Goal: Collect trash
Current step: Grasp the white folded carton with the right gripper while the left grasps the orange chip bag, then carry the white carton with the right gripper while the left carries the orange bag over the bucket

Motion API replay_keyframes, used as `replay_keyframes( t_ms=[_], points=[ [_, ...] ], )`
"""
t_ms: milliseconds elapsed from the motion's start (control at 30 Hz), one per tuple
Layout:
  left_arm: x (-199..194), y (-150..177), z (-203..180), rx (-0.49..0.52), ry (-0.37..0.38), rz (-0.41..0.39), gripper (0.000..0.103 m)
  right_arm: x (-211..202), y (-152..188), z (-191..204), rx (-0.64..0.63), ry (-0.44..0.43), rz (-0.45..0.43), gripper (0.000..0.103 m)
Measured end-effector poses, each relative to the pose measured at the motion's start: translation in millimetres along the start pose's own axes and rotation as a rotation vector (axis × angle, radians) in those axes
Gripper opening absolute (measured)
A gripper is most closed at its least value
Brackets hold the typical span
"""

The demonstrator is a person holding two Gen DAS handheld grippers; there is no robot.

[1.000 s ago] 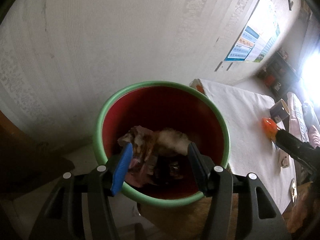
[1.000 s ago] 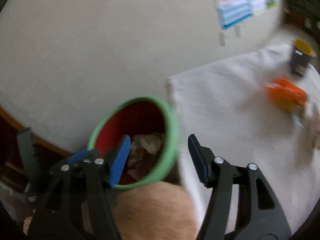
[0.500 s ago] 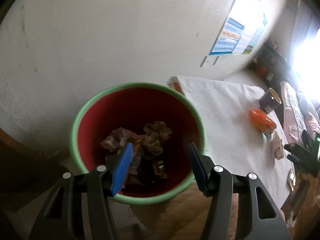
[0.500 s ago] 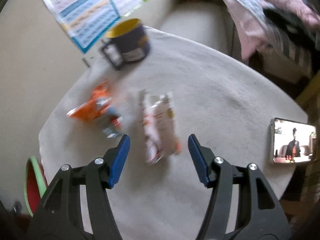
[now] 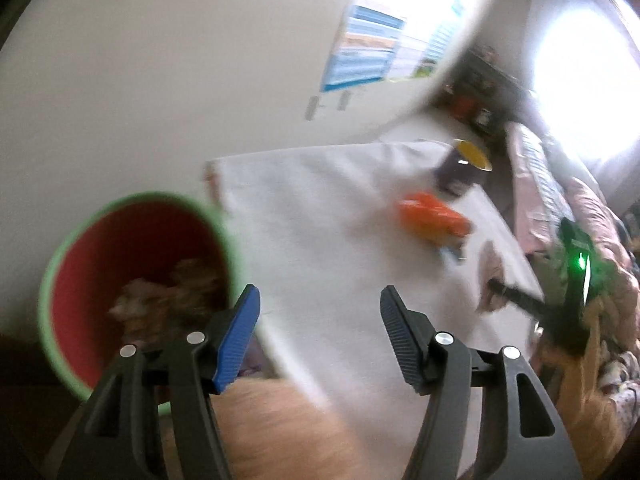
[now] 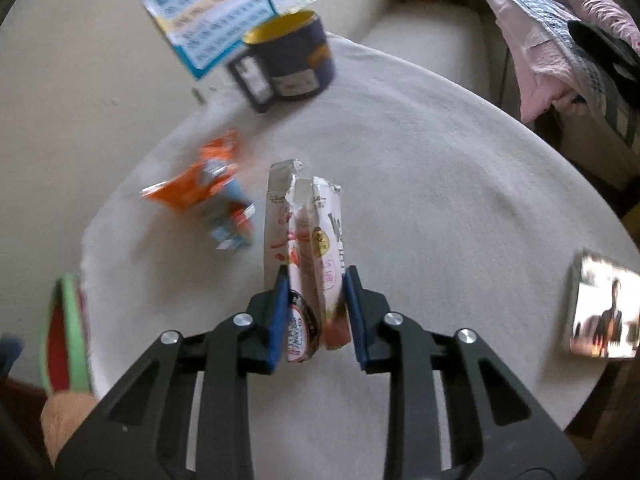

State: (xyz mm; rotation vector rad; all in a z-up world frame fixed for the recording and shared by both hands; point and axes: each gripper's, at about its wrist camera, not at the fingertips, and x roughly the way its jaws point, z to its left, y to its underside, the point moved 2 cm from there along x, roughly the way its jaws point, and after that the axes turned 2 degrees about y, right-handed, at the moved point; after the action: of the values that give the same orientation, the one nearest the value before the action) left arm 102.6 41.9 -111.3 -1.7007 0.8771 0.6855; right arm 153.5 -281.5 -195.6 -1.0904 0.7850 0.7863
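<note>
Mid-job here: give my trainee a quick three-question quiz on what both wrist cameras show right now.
1. True or false: the right gripper is closed on the torn pink-and-white wrapper.
2. Which item stands nearest the wall poster: A) mug B) orange packet C) phone?
3. Fill in: the left gripper is ____, with the green-rimmed red bin to its left.

Key: 1 true; 2 A; 3 open.

Daylight glare blows out the left view's window [image 5: 584,80] at two o'clock; both views motion-blurred, edges bent and dark.
</note>
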Motion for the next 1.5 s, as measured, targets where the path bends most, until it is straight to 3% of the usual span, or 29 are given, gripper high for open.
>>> replay_keyframes(
  t_ms=[67,167,300,467,600,700,833,1000,1033,1133,1300,1500],
  points=[
    [11.7,-7.8,-21.1,0.032,-0.010,-0.010,0.072,-18.5,20.4,-1.7,-0.012,-0.032,-0.011,0.027],
    [41.9,-25.3,-63.6,0.093,0.003,-0.013,0.073,-43.4,60.2,-3.8,-0.033,-0.047,-0.026,0.027],
    [86.4,-49.1,-103.9,0.081,0.047,0.031,0.073,-52.4,100.4,-4.7,-0.041,-0.064,-0.003,0.028],
    [146.6,-68.9,-136.5,0.030,-0.011,0.074,0.073,-55.3,97.7,-1.7,-0.060,-0.092,-0.038,0.028],
    [170.0,-73.4,-145.3,0.010,-0.065,0.087,0.073,-54.2,99.2,-4.4,-0.061,-0.121,-0.029,0.029],
    [189.9,-71.5,-148.1,-0.008,-0.097,0.143,0.074,-53.4,100.0,-9.0,-0.043,-0.140,-0.023,0.030],
    [208.1,-64.4,-152.9,-0.020,-0.066,0.211,0.088,-51.8,102.6,-13.6,-0.024,-0.158,-0.015,0.030],
    [223.8,-51.8,-154.7,-0.070,-0.046,0.293,0.088,-47.2,103.7,-16.9,0.000,-0.167,0.005,0.030],
    [226.1,-49.4,-154.8,-0.071,-0.051,0.306,0.084,-46.9,103.8,-17.3,0.003,-0.168,0.006,0.030],
    [227.2,-43.7,-155.8,-0.030,-0.084,0.305,0.060,-46.8,103.6,-18.0,0.008,-0.169,0.005,0.030],
    [208.1,-40.2,-151.0,0.037,-0.112,0.245,0.053,-45.1,103.6,-18.3,0.009,-0.164,0.012,0.030],
    [159.9,-26.4,-140.5,0.109,-0.080,0.171,0.052,-42.0,103.3,-17.0,0.010,-0.153,0.021,0.030]
  ],
)
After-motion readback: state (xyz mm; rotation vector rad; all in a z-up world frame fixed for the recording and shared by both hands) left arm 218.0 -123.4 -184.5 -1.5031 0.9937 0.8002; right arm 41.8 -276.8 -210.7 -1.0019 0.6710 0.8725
